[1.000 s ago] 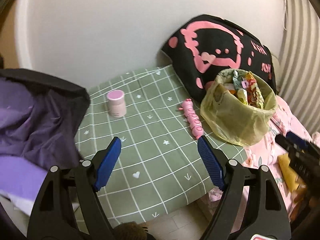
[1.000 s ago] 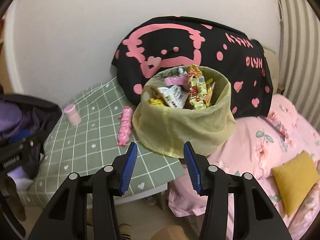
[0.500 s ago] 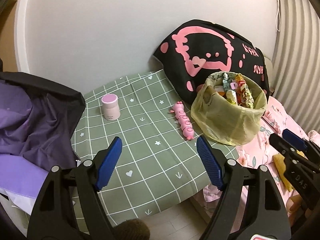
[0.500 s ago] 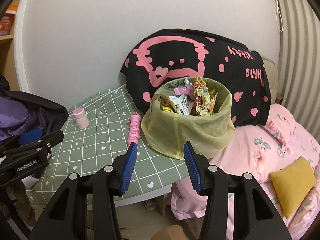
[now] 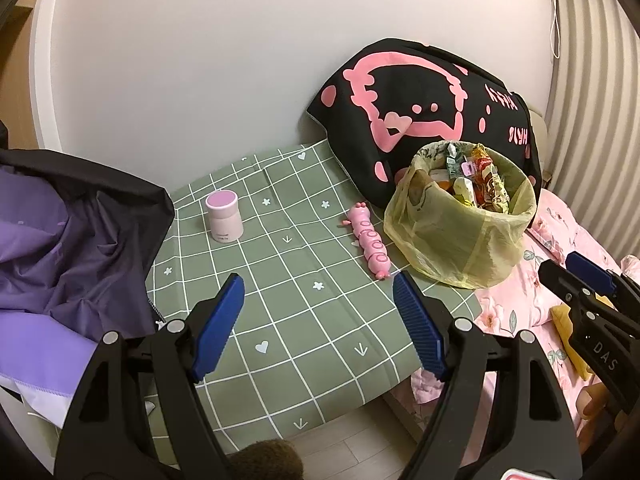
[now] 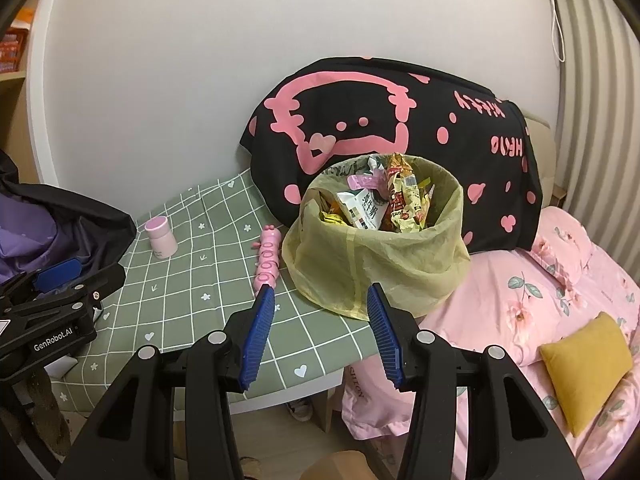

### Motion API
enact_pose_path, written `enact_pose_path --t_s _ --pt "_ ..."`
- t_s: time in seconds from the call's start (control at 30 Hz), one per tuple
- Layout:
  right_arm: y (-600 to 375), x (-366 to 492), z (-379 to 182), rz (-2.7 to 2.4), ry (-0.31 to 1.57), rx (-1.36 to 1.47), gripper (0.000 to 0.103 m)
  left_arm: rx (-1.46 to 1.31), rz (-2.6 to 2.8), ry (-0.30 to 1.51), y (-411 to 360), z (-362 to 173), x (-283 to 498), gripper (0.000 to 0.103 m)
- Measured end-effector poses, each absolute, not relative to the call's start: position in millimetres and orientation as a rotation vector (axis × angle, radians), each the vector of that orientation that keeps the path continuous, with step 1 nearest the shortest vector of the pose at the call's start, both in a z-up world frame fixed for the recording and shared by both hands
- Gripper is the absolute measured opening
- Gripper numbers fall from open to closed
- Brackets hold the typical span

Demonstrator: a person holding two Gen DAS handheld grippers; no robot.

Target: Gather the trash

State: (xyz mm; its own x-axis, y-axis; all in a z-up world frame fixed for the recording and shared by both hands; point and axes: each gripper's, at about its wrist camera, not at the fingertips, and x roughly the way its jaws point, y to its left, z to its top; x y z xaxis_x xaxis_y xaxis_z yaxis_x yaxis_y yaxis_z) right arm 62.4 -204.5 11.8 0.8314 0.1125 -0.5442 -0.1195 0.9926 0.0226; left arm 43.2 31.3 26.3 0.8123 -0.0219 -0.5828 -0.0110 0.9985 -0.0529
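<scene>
Green checked table [image 5: 304, 320] holds full trash bag [image 6: 376, 256], pink toy [image 5: 370, 240], pink jar [image 5: 224, 218] — 2 grippers, left gripper [image 5: 320, 330] and right gripper [image 6: 322, 334], both spread, empty.

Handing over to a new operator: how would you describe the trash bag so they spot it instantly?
Start at the green checked tablecloth. At its edge nearest the pink floral bedding, in front of the black cushion, sits the trash bag. It is the only translucent yellow-green thing there, open-topped and stuffed with snack wrappers, unlike the pink toy beside it.
</scene>
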Motion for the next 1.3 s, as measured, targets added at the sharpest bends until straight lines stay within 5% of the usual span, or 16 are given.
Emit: enact_pose_path --t_s 1.3 --pt "-219 58 12 0.097 0.565 0.007 0.046 -0.043 -0.020 0.609 29 29 43 0.073"
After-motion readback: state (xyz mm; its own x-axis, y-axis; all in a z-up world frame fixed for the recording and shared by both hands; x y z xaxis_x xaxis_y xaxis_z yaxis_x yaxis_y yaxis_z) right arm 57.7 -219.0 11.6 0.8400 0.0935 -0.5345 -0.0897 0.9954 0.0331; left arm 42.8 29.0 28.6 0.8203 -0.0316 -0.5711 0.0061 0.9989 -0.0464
